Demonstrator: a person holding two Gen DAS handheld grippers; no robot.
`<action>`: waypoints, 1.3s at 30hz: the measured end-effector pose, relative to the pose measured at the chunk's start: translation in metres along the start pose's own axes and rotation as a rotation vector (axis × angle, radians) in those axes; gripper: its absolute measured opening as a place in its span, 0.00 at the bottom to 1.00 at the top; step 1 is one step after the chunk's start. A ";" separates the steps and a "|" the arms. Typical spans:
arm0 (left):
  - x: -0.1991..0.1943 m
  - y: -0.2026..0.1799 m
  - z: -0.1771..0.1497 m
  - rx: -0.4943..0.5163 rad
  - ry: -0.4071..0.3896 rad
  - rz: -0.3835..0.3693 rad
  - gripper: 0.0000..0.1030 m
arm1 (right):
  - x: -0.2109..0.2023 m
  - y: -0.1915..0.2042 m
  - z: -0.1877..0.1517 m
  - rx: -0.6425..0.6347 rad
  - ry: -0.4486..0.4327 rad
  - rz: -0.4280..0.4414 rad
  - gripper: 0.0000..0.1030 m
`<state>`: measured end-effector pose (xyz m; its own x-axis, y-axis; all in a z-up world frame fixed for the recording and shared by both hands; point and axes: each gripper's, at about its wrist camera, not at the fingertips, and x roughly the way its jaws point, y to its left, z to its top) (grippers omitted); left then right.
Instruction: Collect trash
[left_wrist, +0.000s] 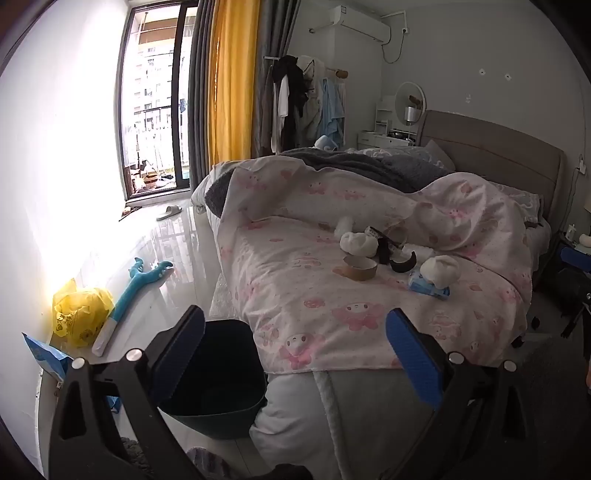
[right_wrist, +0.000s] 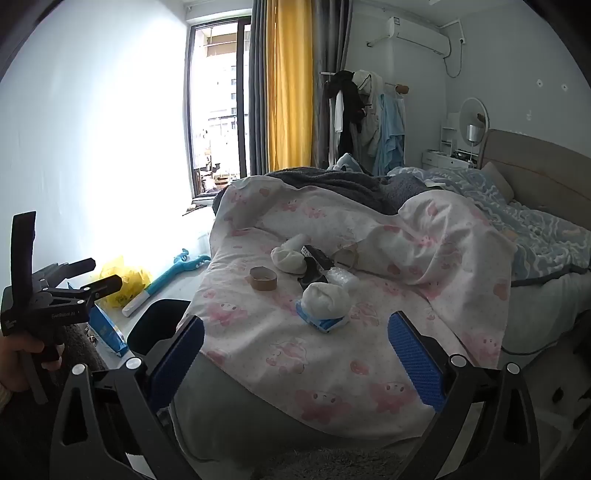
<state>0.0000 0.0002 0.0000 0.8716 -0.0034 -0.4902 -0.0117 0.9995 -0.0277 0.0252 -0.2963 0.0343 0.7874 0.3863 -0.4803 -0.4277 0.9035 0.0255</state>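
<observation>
Plainly, both the left claw (left_wrist: 295, 354) and right claw (right_wrist: 295, 358) gape wide, empty; take the tissue wad (right_wrist: 327, 300) at twelve o'clock first, bin (left_wrist: 218, 373) waiting at nine.

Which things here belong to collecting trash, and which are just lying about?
Belong to the job:
- dark plastic bin
- brown cardboard tape roll
- crumpled white tissue balls
- blue-and-white wrapper
- open left gripper, right gripper

Just lying about:
- pink-flowered quilt
- blue plastic grabber toy
- yellow plastic bag
</observation>
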 end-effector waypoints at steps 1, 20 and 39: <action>0.000 0.000 0.000 0.001 0.000 0.000 0.97 | 0.000 0.000 0.000 0.001 -0.002 0.001 0.98; 0.000 0.000 0.000 -0.003 0.003 -0.003 0.97 | 0.000 0.000 0.000 0.005 -0.004 0.003 0.98; 0.000 0.000 0.000 -0.002 0.003 0.000 0.97 | 0.000 0.001 0.000 0.005 -0.003 0.003 0.98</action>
<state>-0.0001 0.0001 0.0001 0.8702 -0.0033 -0.4926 -0.0128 0.9995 -0.0292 0.0253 -0.2957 0.0341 0.7873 0.3894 -0.4780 -0.4279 0.9033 0.0311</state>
